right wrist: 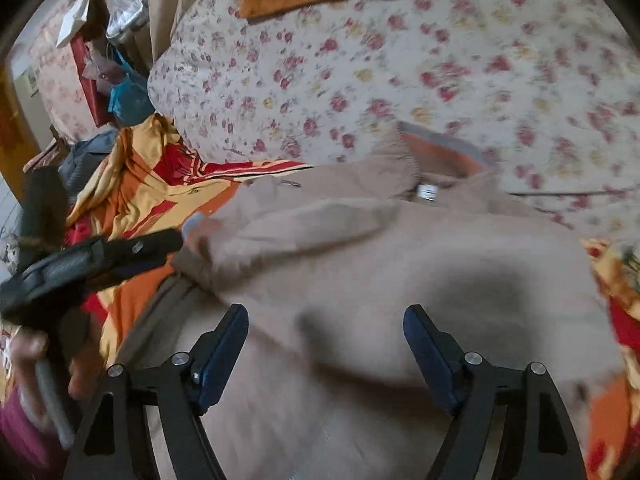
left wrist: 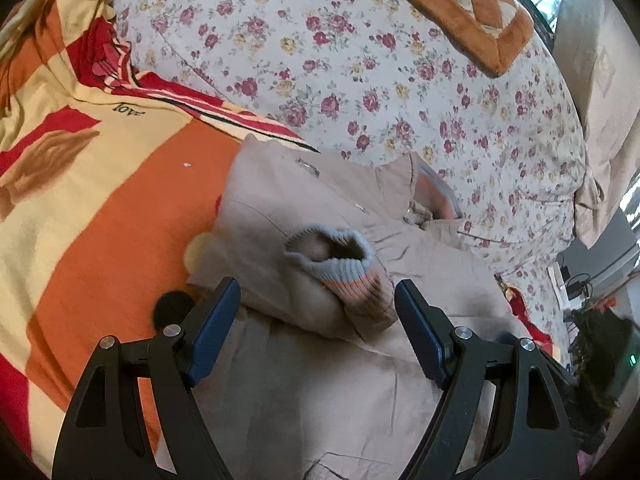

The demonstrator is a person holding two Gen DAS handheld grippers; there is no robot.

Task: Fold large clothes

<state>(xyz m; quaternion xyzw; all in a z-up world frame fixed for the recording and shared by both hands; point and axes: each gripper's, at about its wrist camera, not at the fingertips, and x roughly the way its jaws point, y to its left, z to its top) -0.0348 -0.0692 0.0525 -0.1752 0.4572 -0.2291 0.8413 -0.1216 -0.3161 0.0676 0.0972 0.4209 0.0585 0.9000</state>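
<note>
Both jaws wide, gripping nothing: left gripper [left wrist: 318, 304] hanging over a sleeve cuff [left wrist: 340, 256], right gripper [right wrist: 326, 334] above the bare jacket [right wrist: 400, 260] back. Spread flat on the blanket [left wrist: 120, 200] beside the floral quilt [left wrist: 360, 60], sleeve folded across the body, probably ready for the next fold. Left view: cuff ribbing and front buttons sharp. Right view, blurred: collar label [right wrist: 427, 192], a hand [right wrist: 28, 356] with the other tool, clutter past the bed.

Bed [left wrist: 400, 80] under white floral quilt. Orange, cream and red patterned blanket [left wrist: 100, 200] spread over near side. Beige jacket [left wrist: 280, 208] lying partly on blanket, collar end on quilt. Brown-bordered plush throw [left wrist: 460, 4] at far edge.
</note>
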